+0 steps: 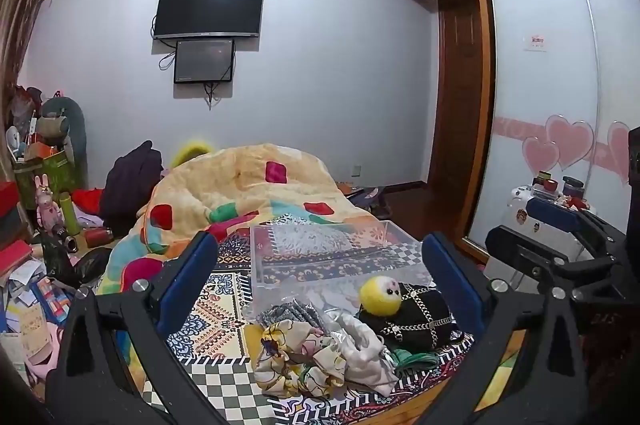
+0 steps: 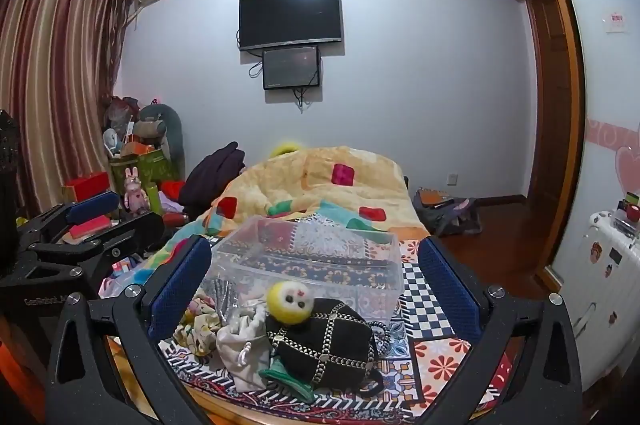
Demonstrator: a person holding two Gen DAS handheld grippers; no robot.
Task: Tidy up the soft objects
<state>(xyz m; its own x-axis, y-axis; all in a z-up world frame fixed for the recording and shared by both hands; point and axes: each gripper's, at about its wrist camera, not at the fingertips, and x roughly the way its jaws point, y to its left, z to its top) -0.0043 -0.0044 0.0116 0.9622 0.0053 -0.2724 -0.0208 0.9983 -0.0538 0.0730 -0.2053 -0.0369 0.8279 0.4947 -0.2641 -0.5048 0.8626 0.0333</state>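
**Left wrist view: both grippers hanging spread over the soft pile**

Left wrist view is showing the left gripper (image 1: pixel 320 289) hanging with its blue pads wide apart and nothing between them. Framed in that gap, a pile is lying on the patterned bedspread (image 1: pixel 224 309): a floral cloth (image 1: pixel 296 357) at the left, a white pouch (image 1: pixel 366 349) touching it, and a black bag (image 1: pixel 416 317) at the right with a yellow ball (image 1: pixel 380 295) sitting against its top. A clear bin (image 1: pixel 336 253) is standing just behind the pile, toward the quilt (image 1: pixel 248 185).

The right gripper (image 2: pixel 316 289) is likewise hanging spread and gripping nothing. From its camera the bag (image 2: pixel 324 341) is lying nearly centred between the pads, the ball (image 2: pixel 290 301) resting on it, the pouch (image 2: pixel 244 349) and cloth (image 2: pixel 200 321) to the left, the bin (image 2: pixel 312 257) just beyond.
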